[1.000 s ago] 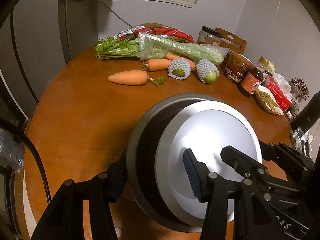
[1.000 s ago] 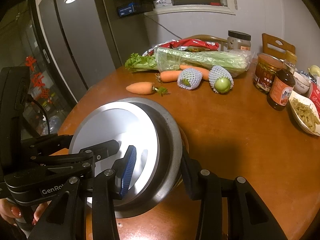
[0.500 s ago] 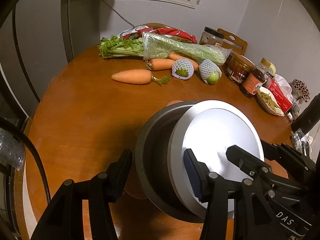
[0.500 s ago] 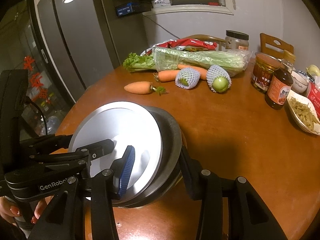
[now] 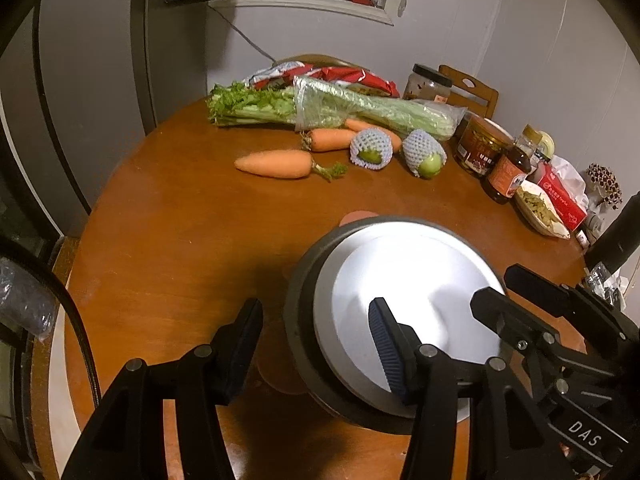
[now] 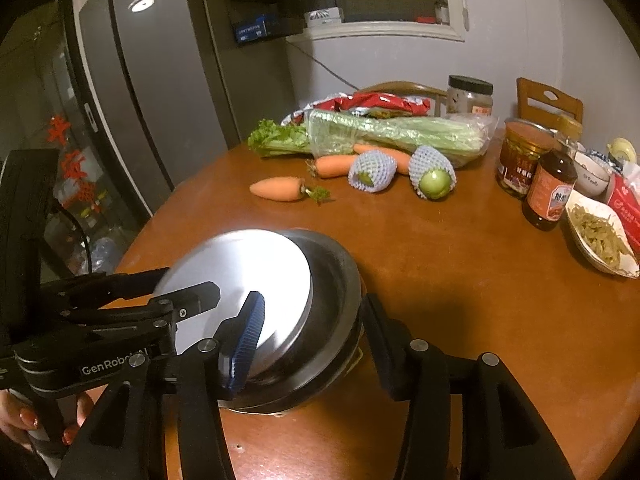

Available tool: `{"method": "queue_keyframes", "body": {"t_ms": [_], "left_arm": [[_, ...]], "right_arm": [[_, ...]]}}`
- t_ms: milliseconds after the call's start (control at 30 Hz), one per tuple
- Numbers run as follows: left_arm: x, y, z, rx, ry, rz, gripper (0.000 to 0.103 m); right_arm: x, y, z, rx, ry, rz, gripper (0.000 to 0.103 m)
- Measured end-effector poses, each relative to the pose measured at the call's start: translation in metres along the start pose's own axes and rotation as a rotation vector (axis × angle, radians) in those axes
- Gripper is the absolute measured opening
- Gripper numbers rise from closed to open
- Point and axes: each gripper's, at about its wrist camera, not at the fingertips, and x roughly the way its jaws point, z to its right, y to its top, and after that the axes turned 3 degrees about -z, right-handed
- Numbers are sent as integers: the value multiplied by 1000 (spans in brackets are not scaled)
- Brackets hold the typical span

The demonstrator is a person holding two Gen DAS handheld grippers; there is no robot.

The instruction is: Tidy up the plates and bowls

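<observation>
Since a second ago, both grippers and their stack of dishes have tilted further, the white plate [image 5: 404,304] now leaning steeply against the dark grey bowl [image 5: 304,312] behind it. Left to right on the round wooden table [image 5: 168,240] lie one bunch of celery [image 5: 340,106], three carrots, the nearest [image 5: 276,164] alone, two net-wrapped green fruits [image 5: 370,148], two jars, one sauce bottle [image 5: 508,170]. One plate, glossy and round, nests in one dull-rimmed bowl near the table's front edge. Left gripper [image 5: 316,332] is moderately spread, straddling the bowl's rim and plate, contact unclear. Right gripper [image 6: 312,328] is likewise spread around both dishes, its blue pad [image 6: 246,344] on the plate's face.
</observation>
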Motion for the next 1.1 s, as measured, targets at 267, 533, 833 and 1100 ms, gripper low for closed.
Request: {"method": "queue_keyframes", "body": {"t_ms": [267, 533, 833, 1100], "left_arm": [[-18, 1, 0, -5, 15, 49, 57], [-41, -11, 9, 17, 48, 95, 59], [-68, -52, 21, 17, 113, 133, 61], [-76, -110, 30, -5, 121, 122, 65]], "right_arm": [[-9, 0, -2, -8, -23, 19, 53], [-28, -4, -1, -12, -55, 62, 56], [-58, -29, -7, -43, -60, 91, 58], [-75, -78, -16, -81, -83, 67, 62]]}}
